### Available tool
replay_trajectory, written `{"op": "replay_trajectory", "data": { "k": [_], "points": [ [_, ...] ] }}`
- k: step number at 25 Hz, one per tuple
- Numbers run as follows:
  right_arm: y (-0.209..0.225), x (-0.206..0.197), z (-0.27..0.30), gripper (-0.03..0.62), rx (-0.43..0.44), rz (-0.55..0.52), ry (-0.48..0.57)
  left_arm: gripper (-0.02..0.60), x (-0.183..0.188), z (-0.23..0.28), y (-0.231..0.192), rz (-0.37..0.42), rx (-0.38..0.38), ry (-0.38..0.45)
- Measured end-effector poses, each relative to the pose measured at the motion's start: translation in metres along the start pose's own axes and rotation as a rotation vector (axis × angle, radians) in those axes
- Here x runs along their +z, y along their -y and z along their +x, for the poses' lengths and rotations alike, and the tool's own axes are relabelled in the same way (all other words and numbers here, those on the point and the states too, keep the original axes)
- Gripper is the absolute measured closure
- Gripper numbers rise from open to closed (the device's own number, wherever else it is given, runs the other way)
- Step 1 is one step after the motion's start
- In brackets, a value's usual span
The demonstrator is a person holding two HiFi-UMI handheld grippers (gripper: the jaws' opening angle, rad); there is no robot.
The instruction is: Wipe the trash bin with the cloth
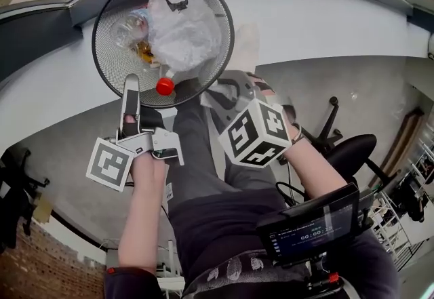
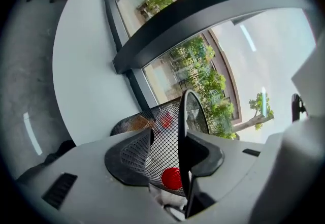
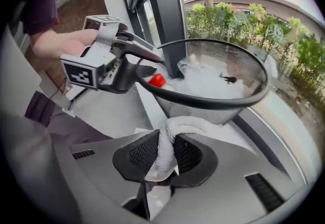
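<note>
A black wire-mesh trash bin (image 1: 108, 60) hangs in front of me, holding a crumpled white bag (image 1: 180, 26), a clear bottle (image 1: 129, 26) and a red cap (image 1: 165, 86). My left gripper (image 1: 130, 84) straddles the near rim, one jaw inside and one outside. In the left gripper view the mesh wall (image 2: 157, 147) and rim run between the left gripper's (image 2: 170, 154) pads and touch them. My right gripper (image 3: 165, 154) is shut on a white cloth (image 3: 188, 125), which lies against the outside of the bin (image 3: 213, 101) just under the rim. The left gripper (image 3: 147, 65) shows there too, on the rim.
A white curved sill (image 1: 325, 20) and a dark window frame (image 1: 41, 33) run behind the bin. A black office chair (image 1: 349, 152) stands at the right. My legs (image 1: 203, 175) are below the bin, and a small screen (image 1: 308, 223) is mounted low in front of me.
</note>
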State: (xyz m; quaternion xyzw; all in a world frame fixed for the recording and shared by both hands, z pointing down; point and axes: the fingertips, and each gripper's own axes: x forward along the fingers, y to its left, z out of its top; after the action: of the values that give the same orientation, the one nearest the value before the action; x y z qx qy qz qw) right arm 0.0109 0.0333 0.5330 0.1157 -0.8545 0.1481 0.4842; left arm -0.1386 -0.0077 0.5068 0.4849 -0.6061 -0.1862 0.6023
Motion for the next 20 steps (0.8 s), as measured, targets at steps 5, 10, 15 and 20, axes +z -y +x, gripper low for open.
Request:
{"op": "replay_trajectory", "data": {
  "k": [5, 10, 15, 20],
  "points": [
    [-0.045, 0.031, -0.005, 0.519, 0.099, -0.008, 0.129, 0.424, -0.003, 0.001, 0.003, -0.005, -0.033, -0.003],
    [-0.082, 0.055, -0.022, 0.519, 0.281, -0.044, 0.268, 0.422, -0.003, 0.001, 0.001, 0.007, -0.035, 0.001],
    [-0.08, 0.042, -0.021, 0.519, 0.315, -0.058, 0.245, 0.41, -0.008, 0.003, 0.005, 0.066, -0.068, -0.075],
    [0.007, -0.021, -0.037, 0.518, 0.077, 0.036, 0.129, 0.403, -0.003, -0.004, 0.002, 0.104, -0.07, -0.091]
  ]
}}
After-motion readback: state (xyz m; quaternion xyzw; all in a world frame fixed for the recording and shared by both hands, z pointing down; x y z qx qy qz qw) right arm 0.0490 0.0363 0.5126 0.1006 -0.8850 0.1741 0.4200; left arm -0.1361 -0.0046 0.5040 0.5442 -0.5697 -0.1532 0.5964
